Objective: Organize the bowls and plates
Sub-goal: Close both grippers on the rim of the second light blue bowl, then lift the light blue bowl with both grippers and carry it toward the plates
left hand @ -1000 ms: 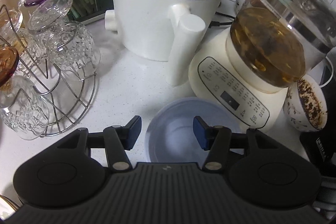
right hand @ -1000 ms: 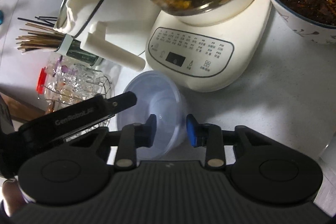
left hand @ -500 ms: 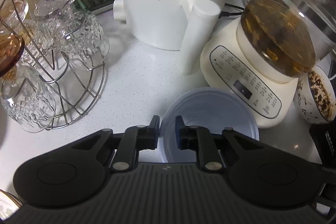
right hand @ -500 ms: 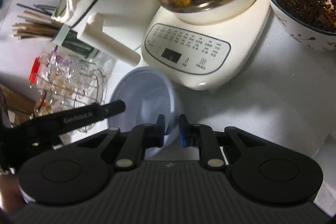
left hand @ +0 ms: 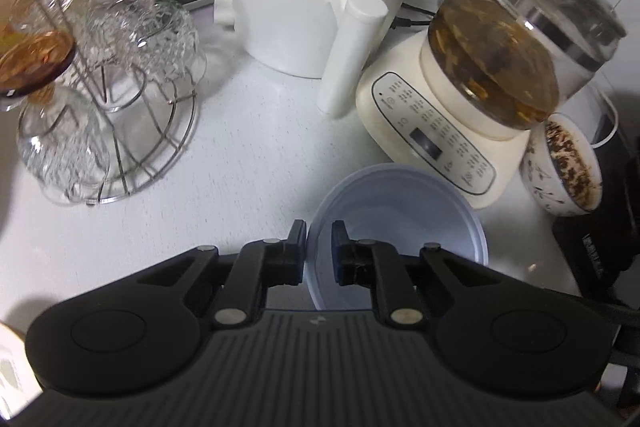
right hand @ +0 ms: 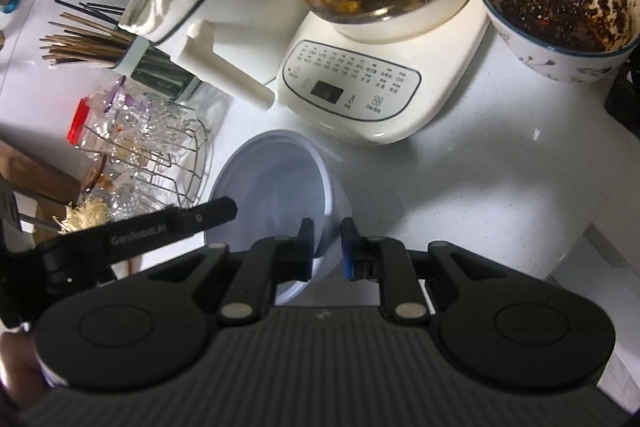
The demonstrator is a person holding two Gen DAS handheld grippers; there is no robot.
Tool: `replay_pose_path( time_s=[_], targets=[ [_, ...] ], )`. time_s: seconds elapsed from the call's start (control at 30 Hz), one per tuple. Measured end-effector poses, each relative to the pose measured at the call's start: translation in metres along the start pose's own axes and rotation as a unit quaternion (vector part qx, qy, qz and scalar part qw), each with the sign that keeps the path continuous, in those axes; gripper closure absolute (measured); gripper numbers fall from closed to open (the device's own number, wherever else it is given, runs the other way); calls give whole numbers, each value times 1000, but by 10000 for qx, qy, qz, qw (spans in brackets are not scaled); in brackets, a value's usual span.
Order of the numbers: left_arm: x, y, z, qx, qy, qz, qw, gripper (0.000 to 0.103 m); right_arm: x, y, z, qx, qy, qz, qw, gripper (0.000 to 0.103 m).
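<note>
Left wrist view shows the left gripper (left hand: 319,241) clamped on the pale blue bowl's (left hand: 404,211) near rim, the right gripper (right hand: 327,242) likewise pinching its wall, just beside the kettle base (right hand: 368,95).

Black hand-held gripper (left hand: 319,251), blue pads (right hand: 347,251), silver screws

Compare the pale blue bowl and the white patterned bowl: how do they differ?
The pale blue bowl is empty and plain; the white patterned bowl holds dark residue. The left gripper and right gripper each straddle the blue bowl's rim; nothing grips the patterned one. Both are round.
</note>
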State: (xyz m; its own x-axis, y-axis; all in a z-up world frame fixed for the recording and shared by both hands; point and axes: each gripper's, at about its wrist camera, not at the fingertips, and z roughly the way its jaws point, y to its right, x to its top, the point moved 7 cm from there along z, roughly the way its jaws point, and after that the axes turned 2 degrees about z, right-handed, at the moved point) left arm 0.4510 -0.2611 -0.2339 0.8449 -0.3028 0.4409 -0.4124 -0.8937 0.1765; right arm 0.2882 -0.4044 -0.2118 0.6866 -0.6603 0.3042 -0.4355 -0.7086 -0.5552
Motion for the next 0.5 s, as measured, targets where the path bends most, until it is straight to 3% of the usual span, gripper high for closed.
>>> replay_pose_path(
  time_s=[0.5],
  targets=[
    [-1,9,-62,-567,375,-268,9973,87,10,-28,-57,-115,521,-488,9974,86]
  ],
)
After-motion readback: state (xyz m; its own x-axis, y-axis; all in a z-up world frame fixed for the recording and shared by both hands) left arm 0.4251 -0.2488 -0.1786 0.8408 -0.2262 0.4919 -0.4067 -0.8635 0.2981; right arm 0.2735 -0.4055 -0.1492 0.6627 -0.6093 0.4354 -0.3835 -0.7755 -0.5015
